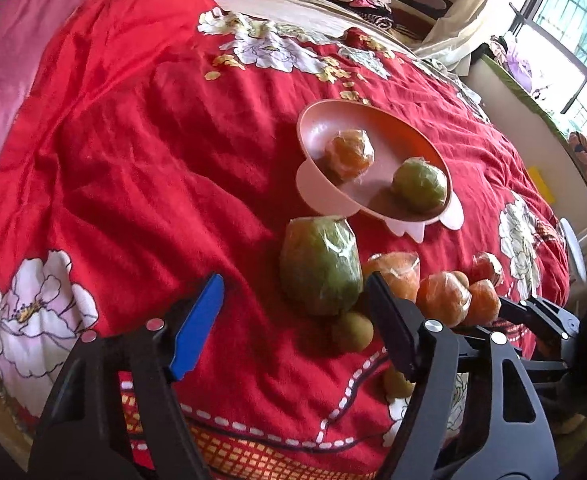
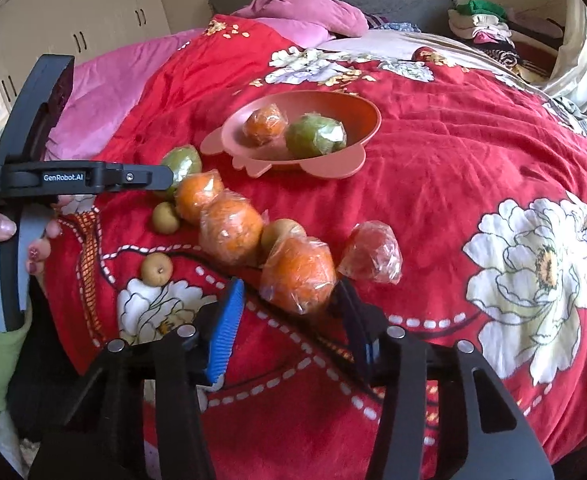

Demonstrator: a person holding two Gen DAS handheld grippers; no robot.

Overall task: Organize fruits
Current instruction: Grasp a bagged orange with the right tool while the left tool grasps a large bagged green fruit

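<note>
1. A red flower-printed quilt (image 1: 133,160) is covering a bed, and a pink plastic scalloped bowl (image 1: 313,136) on it is already holding two film-wrapped fruits
2. Left wrist view: the left gripper (image 1: 293,312) is framing the large green film-wrapped fruit (image 1: 321,264), its jaws standing apart and not visibly pressing it; the next move, I judge, is closing fully, then lifting toward the bowl
3. Right wrist view: the right gripper (image 2: 289,300) is straddling the nearest orange film-wrapped fruit (image 2: 299,274), its pads looking close against it, though firm contact is unclear; squeezing gently seems wise, since the film may be slipping
</note>
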